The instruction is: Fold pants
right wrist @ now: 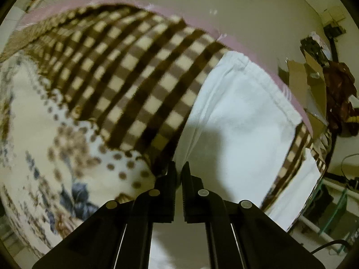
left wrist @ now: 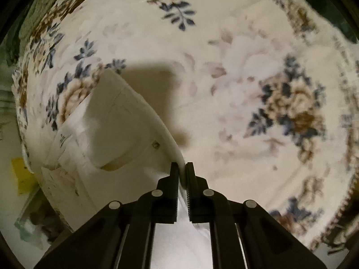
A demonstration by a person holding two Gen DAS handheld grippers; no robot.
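Note:
The white pants (left wrist: 125,130) hang from my left gripper (left wrist: 182,168), which is shut on their edge and holds the waist part, with a pocket and a small rivet, lifted above the floral bedspread (left wrist: 235,89). In the right wrist view the white pants (right wrist: 237,116) lie over a brown checked blanket (right wrist: 125,74), hem at the far side. My right gripper (right wrist: 178,168) is shut on the near edge of the pant leg.
The bed carries a floral and dotted cover (right wrist: 56,148) with a pink sheet edge (right wrist: 202,22) beyond. Cardboard boxes (right wrist: 311,83) and clutter stand at the right past the bed. A yellow item (left wrist: 22,174) lies on the floor at left.

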